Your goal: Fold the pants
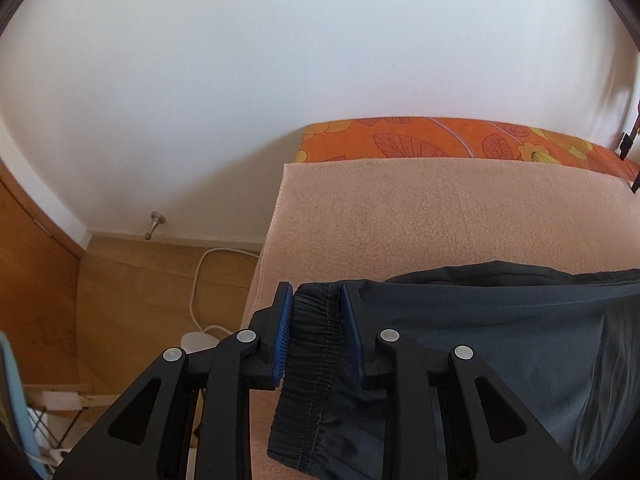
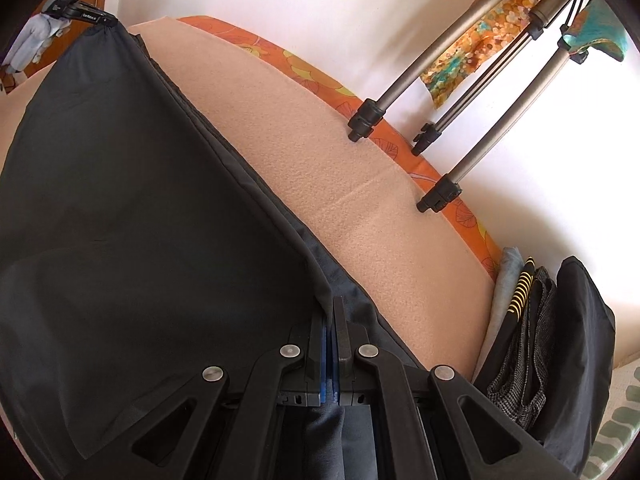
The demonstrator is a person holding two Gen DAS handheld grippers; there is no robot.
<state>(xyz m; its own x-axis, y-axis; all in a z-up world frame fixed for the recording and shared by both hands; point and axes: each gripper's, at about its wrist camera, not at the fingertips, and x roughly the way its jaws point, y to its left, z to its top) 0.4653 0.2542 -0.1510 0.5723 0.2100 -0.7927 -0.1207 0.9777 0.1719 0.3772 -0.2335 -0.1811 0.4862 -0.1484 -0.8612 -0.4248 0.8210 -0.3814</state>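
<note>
The dark grey pants (image 1: 500, 332) hang stretched above the peach blanket (image 1: 440, 216) on the bed. My left gripper (image 1: 318, 300) is shut on the pants' gathered elastic waistband (image 1: 316, 344), which bunches between the blue pads (image 1: 283, 332). My right gripper (image 2: 330, 312) is shut on the other end of the pants (image 2: 140, 200), with thin cloth pinched between its nearly touching pads. In the right wrist view the left gripper (image 2: 90, 14) shows at the far top left, holding the cloth.
An orange flowered sheet (image 1: 420, 140) runs along the bed's far edge by the white wall. Tripod legs (image 2: 440, 196) stand on the bed's far side. Folded clothes (image 2: 540, 340) are stacked at the right. A white cable (image 1: 200, 280) lies on the wooden floor to the left.
</note>
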